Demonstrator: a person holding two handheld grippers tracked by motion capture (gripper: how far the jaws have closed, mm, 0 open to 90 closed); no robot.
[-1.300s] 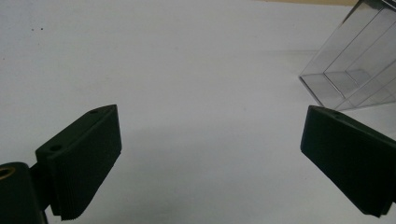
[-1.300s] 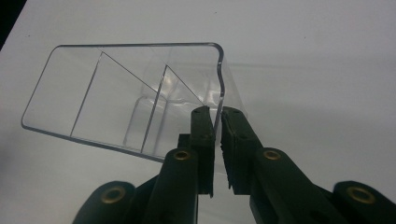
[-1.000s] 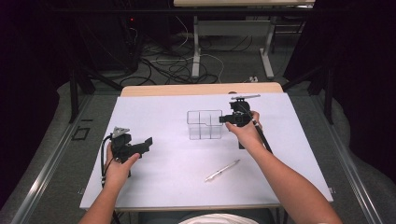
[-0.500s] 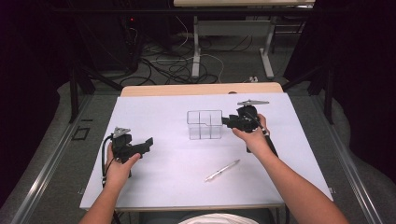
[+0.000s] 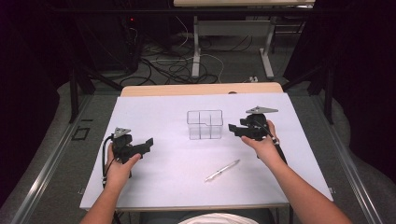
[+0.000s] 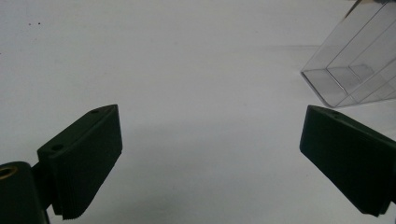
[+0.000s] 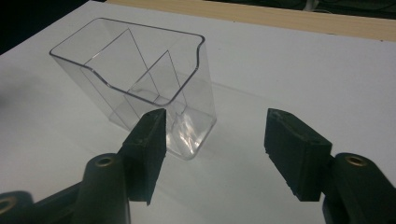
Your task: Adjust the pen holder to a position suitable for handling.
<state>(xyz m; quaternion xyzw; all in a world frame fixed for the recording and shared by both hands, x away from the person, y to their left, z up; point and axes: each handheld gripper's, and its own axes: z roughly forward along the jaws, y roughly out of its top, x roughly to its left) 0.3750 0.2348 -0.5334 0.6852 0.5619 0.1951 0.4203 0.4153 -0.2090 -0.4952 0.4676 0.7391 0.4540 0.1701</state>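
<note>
1. Nearest the person, the desk (image 5: 154,196) is covered by a plain white sheet; two forearms come in over its near edge.
2. One silver pen (image 5: 222,170) lies on the white sheet towards the near side, angled, apart from both hands.
3. The left hand-held gripper (image 5: 148,142) is held just above the sheet at the left, its jaws spread wide with nothing between them; in the left gripper view only bare white surface lies between them.
4. The right hand-held gripper (image 5: 232,127) sits at the right, just beside the container, its jaws also spread and empty. In the right gripper view its left jaw overlaps the container's near corner; whether it touches cannot be told.
5. One clear plastic container (image 5: 204,124) stands upright mid-desk, split by inner walls into compartments, all empty.
6. Past the white sheet, a strip of bare wood (image 5: 201,89) shows at the desk's far edge.
7. Beyond, the room is dark: grey floor, tangled cables (image 5: 177,65), and the white legs of another table (image 5: 196,46).
</note>
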